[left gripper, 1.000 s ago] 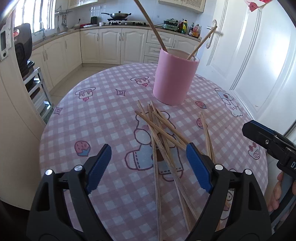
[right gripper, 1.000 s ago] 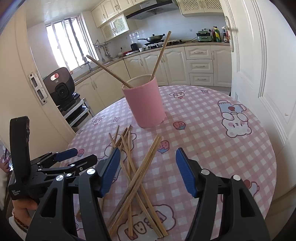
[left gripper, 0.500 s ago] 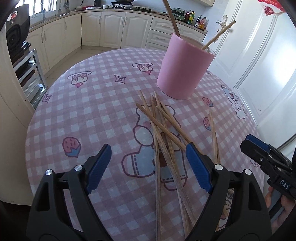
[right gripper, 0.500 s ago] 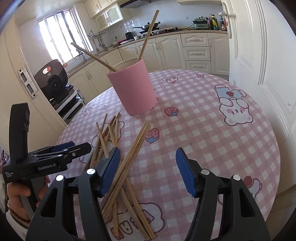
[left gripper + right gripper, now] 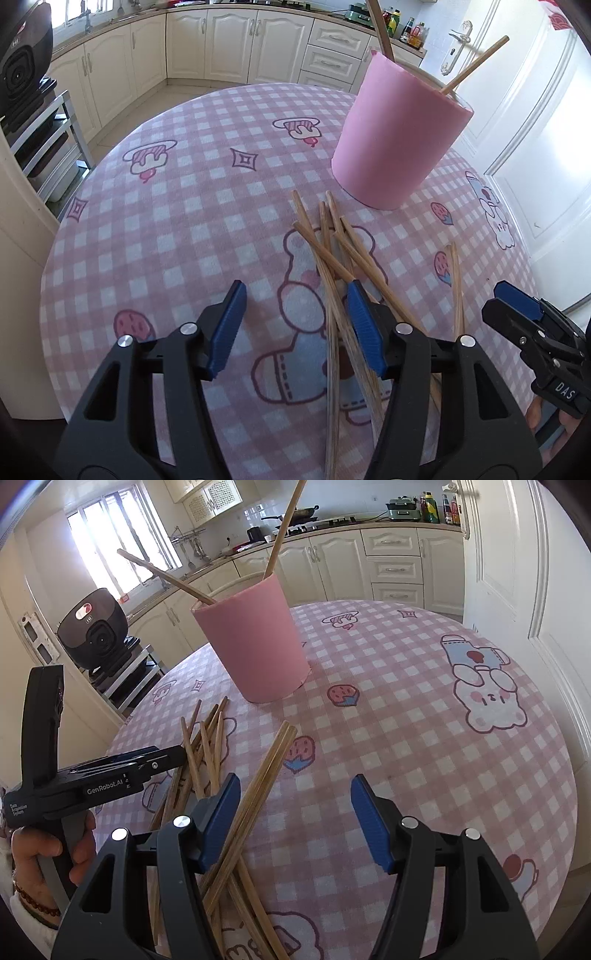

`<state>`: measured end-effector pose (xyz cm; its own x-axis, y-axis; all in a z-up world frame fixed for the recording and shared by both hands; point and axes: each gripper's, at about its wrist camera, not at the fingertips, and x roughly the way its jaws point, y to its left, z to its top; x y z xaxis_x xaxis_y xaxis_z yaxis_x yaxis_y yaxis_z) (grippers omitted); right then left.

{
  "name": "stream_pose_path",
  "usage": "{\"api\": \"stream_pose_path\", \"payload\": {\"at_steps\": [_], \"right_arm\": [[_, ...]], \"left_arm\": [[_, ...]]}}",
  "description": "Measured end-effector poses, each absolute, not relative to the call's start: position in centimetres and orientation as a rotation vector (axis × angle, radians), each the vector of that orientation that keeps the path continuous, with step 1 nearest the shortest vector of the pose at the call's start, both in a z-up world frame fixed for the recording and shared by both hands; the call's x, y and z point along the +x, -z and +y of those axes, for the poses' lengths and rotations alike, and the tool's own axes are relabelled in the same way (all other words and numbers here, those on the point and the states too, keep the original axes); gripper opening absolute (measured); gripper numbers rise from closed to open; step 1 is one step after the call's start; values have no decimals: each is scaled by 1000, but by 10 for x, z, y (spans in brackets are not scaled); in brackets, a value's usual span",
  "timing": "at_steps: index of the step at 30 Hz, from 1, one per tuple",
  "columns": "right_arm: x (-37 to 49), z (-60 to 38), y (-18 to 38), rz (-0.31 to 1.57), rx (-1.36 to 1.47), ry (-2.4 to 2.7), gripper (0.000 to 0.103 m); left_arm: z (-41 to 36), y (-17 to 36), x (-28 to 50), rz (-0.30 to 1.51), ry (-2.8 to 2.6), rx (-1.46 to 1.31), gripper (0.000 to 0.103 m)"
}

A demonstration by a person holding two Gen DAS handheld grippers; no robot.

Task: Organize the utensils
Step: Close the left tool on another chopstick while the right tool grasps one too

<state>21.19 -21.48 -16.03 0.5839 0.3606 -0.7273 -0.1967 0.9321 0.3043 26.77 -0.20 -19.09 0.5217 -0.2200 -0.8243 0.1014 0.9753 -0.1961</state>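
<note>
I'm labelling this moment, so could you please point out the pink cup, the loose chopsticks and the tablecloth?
pink cup [image 5: 399, 140]: left wrist view, its side wall.
loose chopsticks [image 5: 258, 779]: right wrist view, mid-shaft of the paired sticks.
tablecloth [image 5: 424, 746]: right wrist view, bare checked patch.

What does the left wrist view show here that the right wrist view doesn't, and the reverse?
Only the left wrist view shows the white door's handle. Only the right wrist view shows the bright window and the hand holding the left gripper. Both show the pink cup with two chopsticks inside, the loose chopsticks on the checked tablecloth, both grippers open.
</note>
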Motion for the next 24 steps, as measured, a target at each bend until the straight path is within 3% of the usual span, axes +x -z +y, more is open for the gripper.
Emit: {"api": "stream_pose_path", "payload": {"at_steps": [3, 4, 6, 10, 14, 24], "right_arm": [[214, -215, 162, 901, 202, -333, 59], [215, -214, 162, 904, 204, -335, 59], [217, -215, 163, 912, 212, -338, 57], [223, -217, 163, 935, 238, -359, 52], [231, -217, 168, 978, 290, -404, 36], [238, -213, 175, 1033, 319, -434, 13]], "left_arm": [[-5, 191, 277, 1009, 180, -120, 47], [-6, 191, 280, 1013, 177, -123, 36], [-6, 191, 287, 1025, 176, -137, 34], [-6, 193, 293, 1029, 148, -113, 18], [1, 193, 295, 1026, 141, -110, 6], [19, 192, 277, 1018, 168, -146, 6]]}}
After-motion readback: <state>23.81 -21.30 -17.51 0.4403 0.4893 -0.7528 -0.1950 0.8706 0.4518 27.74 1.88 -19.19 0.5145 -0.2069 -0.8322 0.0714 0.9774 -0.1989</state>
